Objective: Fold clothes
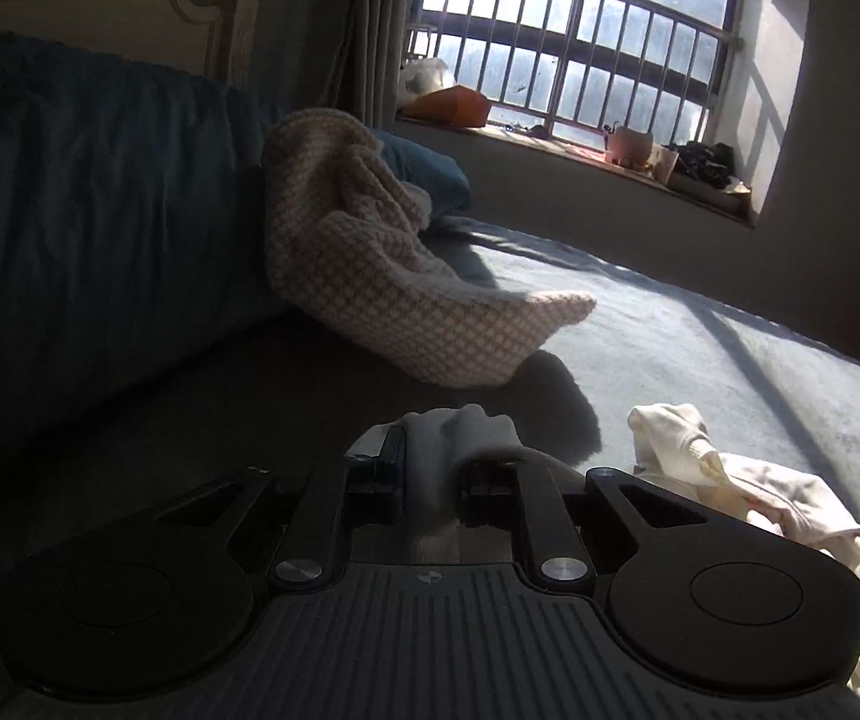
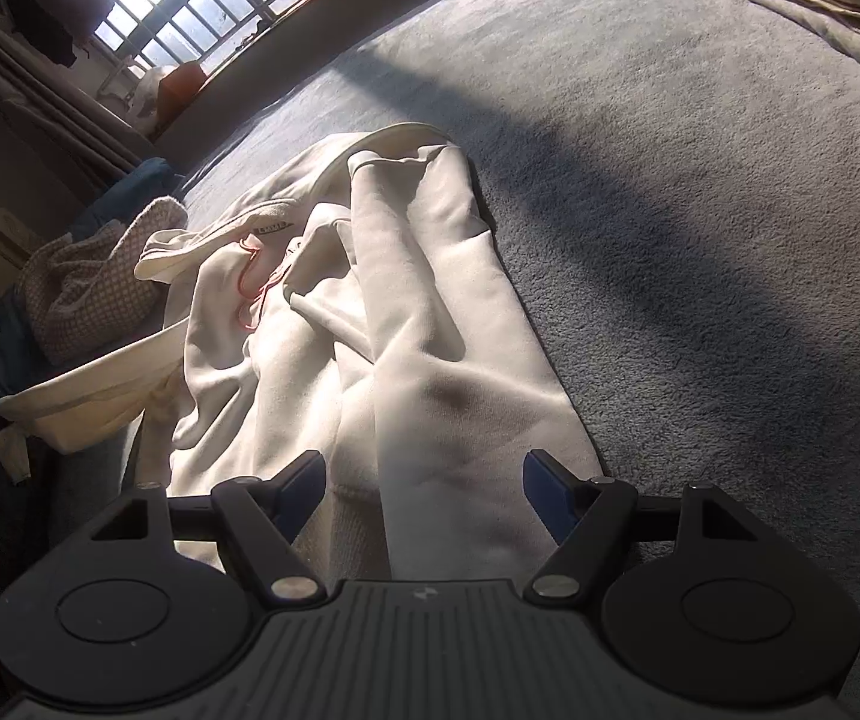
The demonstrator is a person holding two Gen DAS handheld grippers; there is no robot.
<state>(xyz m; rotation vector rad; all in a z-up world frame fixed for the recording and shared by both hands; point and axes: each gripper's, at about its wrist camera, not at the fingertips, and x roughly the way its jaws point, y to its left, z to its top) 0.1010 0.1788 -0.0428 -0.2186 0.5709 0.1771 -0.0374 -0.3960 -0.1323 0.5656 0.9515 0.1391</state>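
Note:
A cream-white sweatshirt (image 2: 405, 324) lies crumpled on the grey bed cover (image 2: 700, 228), with a red print near its collar. My right gripper (image 2: 423, 486) is open, its blue-padded fingers spread just above the near end of the sweatshirt, holding nothing. My left gripper (image 1: 433, 462) is shut on a bunched edge of the same sweatshirt (image 1: 760, 492), lifted a little off the bed; the rest of the garment trails off to the right in the left wrist view. In the right wrist view that lifted edge stretches toward the far left (image 2: 87, 396).
A pink-and-white checked knit garment (image 1: 381, 276) lies against a dark blue duvet (image 1: 87, 228) at the headboard side. A folded pile of clothes (image 2: 832, 6) sits at the far right of the bed. A barred window (image 1: 580, 42) with a cluttered sill is behind.

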